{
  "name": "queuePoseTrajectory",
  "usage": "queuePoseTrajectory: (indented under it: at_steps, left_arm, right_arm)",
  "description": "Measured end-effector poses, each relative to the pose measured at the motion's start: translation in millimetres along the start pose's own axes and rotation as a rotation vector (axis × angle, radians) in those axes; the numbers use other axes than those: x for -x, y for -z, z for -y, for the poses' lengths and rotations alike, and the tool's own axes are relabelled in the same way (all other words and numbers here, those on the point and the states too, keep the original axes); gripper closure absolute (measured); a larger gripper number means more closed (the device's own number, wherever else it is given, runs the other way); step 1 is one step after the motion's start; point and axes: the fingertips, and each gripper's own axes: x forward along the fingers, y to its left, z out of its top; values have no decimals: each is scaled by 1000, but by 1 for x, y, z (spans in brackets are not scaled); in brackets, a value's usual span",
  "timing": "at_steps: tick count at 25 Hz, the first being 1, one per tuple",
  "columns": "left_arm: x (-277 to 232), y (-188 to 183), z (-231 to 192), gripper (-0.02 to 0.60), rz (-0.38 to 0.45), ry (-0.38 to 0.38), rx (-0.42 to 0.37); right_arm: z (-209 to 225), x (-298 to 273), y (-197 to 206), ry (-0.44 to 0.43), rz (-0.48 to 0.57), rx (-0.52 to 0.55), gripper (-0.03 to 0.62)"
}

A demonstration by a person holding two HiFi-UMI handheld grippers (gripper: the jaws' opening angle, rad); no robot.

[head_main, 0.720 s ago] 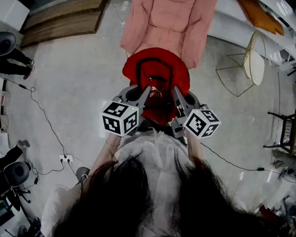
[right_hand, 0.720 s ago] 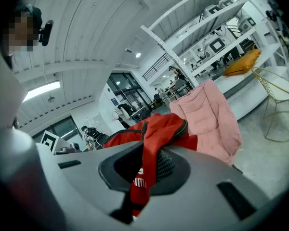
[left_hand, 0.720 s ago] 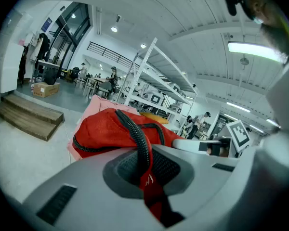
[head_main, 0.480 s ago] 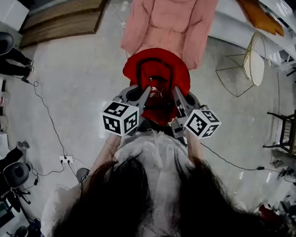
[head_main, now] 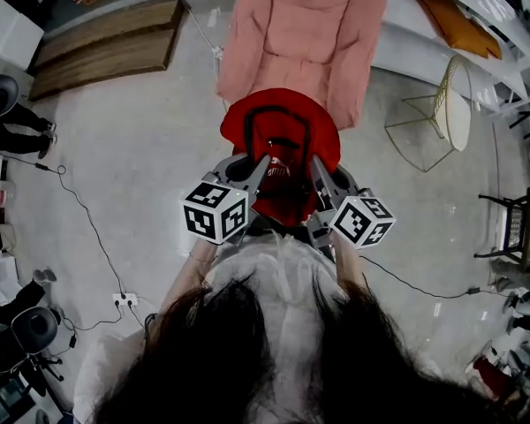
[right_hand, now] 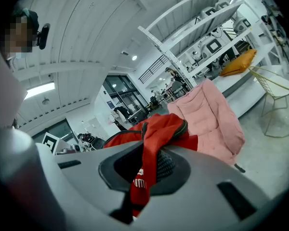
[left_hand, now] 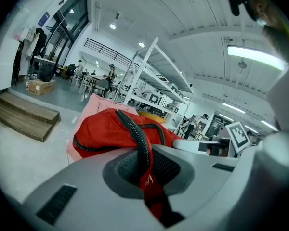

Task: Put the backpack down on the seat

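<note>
Arms reach forward side by side, left claw (head_main: 261, 164) and right claw (head_main: 314, 164) each clamped on the red backpack (head_main: 281, 124), which hangs top-up just before the pink seat (head_main: 305, 34).

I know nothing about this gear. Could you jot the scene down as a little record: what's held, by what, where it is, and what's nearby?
Held thing: red backpack
Left gripper: shut on a strap of the backpack
Right gripper: shut on a red strap of the backpack
Where it is: held up by both grippers, just in front of the pink seat, not yet set down on it
Nearby: wire-frame side table to the right, wooden steps to the left
</note>
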Motion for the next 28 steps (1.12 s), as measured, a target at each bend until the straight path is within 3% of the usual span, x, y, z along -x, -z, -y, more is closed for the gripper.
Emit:
queuePoseTrajectory:
  at_steps: [15,28]
  left_arm:
    - [-3,-23,-47,541,7,36,25]
    - [-69,-53,-87,541,-22,-39,62]
  right_arm:
    - [-10,-45,0,37,-1,-20,548]
    - [42,-113,-36,-2,-73,-46,548]
